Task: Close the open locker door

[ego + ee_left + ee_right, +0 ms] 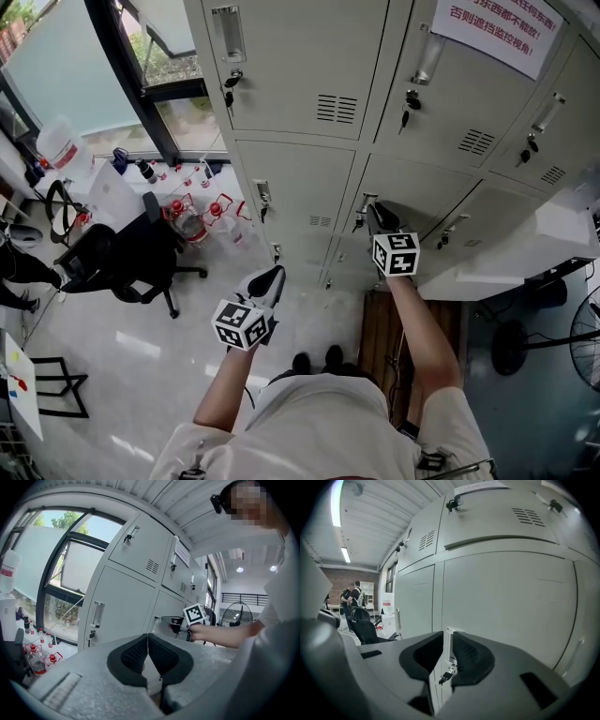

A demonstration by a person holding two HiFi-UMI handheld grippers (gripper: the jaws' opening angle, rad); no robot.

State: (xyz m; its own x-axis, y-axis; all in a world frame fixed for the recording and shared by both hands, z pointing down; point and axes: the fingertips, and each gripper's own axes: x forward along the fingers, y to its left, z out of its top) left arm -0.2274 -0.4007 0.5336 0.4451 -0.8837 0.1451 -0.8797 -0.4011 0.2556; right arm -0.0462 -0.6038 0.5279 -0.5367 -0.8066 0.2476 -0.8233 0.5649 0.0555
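Note:
Grey lockers fill the wall ahead. My right gripper (380, 216) is up against the middle-row locker door (417, 192), at its handle (365, 201). In the right gripper view the jaws (448, 641) close narrowly on either side of the handle plate (449, 651); a key (446, 677) hangs just below. That door (511, 606) looks almost flush with its neighbours. My left gripper (272, 279) hangs lower and to the left, clear of the lockers, its pads (140, 651) pressed together on nothing. The left gripper view also catches the right gripper (196, 615) at the door.
A black office chair (122, 258) and several bottles (192, 217) stand on the floor at the left, by the window. A white slab (525, 248) juts out at the right, with a fan (581, 333) below it. A wooden board (380, 328) lies by my feet.

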